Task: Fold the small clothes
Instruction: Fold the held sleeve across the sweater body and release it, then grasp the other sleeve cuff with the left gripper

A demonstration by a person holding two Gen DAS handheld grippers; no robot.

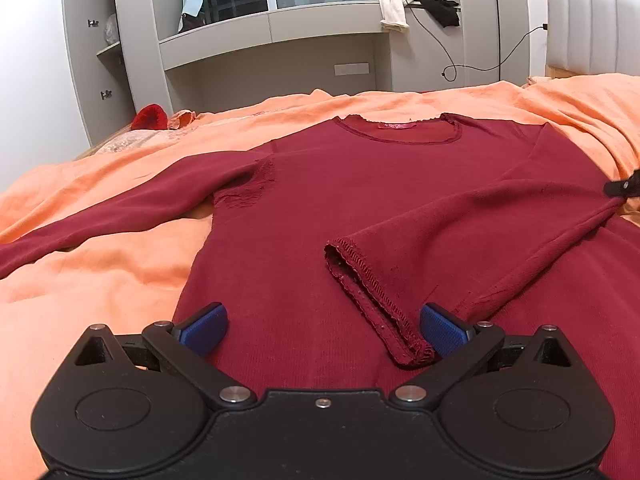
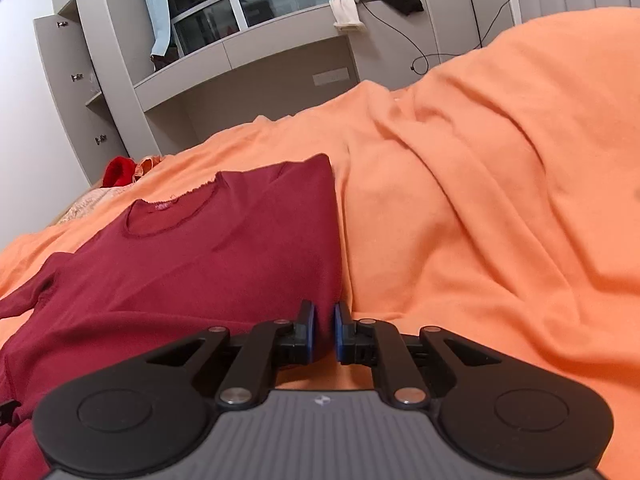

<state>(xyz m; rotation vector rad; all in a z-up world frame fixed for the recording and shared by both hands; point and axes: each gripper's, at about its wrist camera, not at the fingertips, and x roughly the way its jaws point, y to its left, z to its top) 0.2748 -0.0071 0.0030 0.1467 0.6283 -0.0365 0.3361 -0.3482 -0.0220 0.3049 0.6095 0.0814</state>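
Note:
A dark red long-sleeved shirt (image 1: 360, 184) lies flat on an orange blanket (image 1: 100, 272), neckline away from me. One sleeve stretches out to the left. The other sleeve is folded across the body, and its cuff (image 1: 368, 292) lies just inside the right pad of my left gripper (image 1: 322, 330). That gripper hovers open over the shirt's lower part with nothing pinched. In the right wrist view my right gripper (image 2: 323, 328) is shut on the shirt's (image 2: 200, 260) right edge, red cloth showing between the blue pads. Its tip (image 1: 622, 188) also shows at the fold in the left wrist view.
The orange blanket (image 2: 480, 200) rises in thick folds to the right. A bright red item (image 1: 150, 117) sits at the bed's far left corner. Beyond stand a grey desk and shelf unit (image 1: 280, 36), clothes on the sill (image 1: 416, 4), a cable (image 1: 452, 72) and a padded headboard (image 1: 592, 28).

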